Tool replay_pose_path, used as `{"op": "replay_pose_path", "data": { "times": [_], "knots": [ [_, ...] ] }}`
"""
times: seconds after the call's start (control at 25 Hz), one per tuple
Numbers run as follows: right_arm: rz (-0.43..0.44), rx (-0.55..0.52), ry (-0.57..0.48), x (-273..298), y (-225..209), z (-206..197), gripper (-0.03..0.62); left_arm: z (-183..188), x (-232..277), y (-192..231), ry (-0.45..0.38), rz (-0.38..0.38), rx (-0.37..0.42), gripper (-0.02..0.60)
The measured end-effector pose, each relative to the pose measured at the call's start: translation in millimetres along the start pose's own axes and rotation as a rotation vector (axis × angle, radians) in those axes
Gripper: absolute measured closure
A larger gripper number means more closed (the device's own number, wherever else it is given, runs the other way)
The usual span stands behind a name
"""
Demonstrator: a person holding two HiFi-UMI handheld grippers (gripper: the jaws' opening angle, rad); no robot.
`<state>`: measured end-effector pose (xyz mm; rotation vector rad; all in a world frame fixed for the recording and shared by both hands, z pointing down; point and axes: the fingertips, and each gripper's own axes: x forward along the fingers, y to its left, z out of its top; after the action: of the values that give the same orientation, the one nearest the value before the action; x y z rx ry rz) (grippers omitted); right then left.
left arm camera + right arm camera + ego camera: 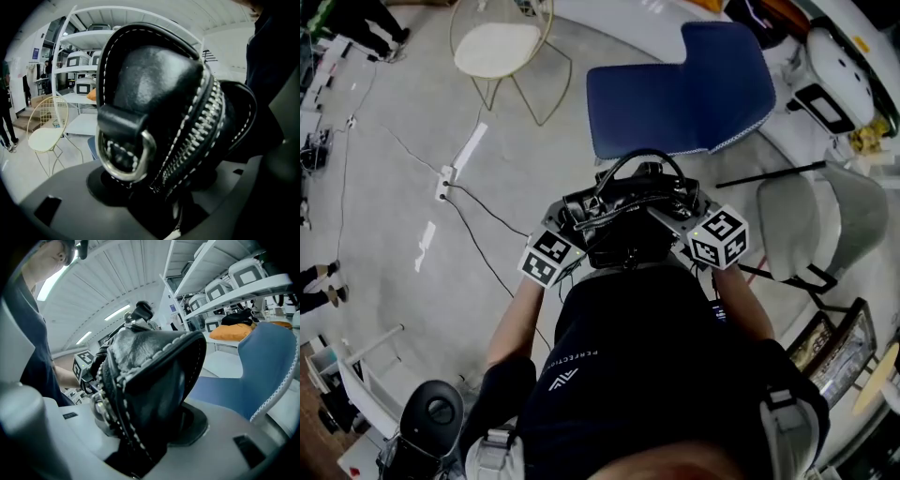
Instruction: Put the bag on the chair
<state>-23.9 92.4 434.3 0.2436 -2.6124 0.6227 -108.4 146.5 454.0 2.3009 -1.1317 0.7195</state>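
Note:
A black leather bag (628, 211) with white stitching, a zip and a loop handle hangs in the air between both grippers, just in front of the person's body. My left gripper (574, 223) is shut on the bag's left end, where the bag (159, 93) with its metal ring fills the left gripper view above the jaws (154, 187). My right gripper (680, 214) is shut on the right end of the bag (150, 380). The blue chair (675, 89) stands just beyond the bag with its seat bare, and the same blue chair (243, 380) shows close on the right.
A wire chair with a cream seat (497, 47) stands at the far left. A grey chair (806, 220) is close on the right. A cable and socket block (445, 183) lie on the floor at the left. White shelves with machines (84, 70) stand behind.

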Motion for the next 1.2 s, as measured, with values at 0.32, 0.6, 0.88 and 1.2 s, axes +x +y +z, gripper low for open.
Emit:
{"op": "replay_pose_path", "data": {
  "times": [0.32, 0.6, 0.88, 1.2],
  "knots": [
    [0.013, 0.019, 0.012, 16.2, -47.3, 23.0, 0.384, 25.7, 28.7, 37.7, 0.016, 0.006, -0.019, 0.256],
    [0.006, 0.038, 0.013, 16.4, -95.5, 37.8, 0.384, 53.0, 65.1, 61.4, 0.034, -0.004, -0.02, 0.255],
    [-0.017, 0.048, 0.009, 11.9, -144.1, 47.2, 0.384, 78.9, 105.2, 79.6, 0.043, -0.02, -0.01, 0.253],
    [-0.065, 0.053, 0.021, 17.4, -183.9, 50.7, 0.382, 89.7, 141.0, 99.9, 0.044, -0.025, -0.033, 0.252]
  ]
}}
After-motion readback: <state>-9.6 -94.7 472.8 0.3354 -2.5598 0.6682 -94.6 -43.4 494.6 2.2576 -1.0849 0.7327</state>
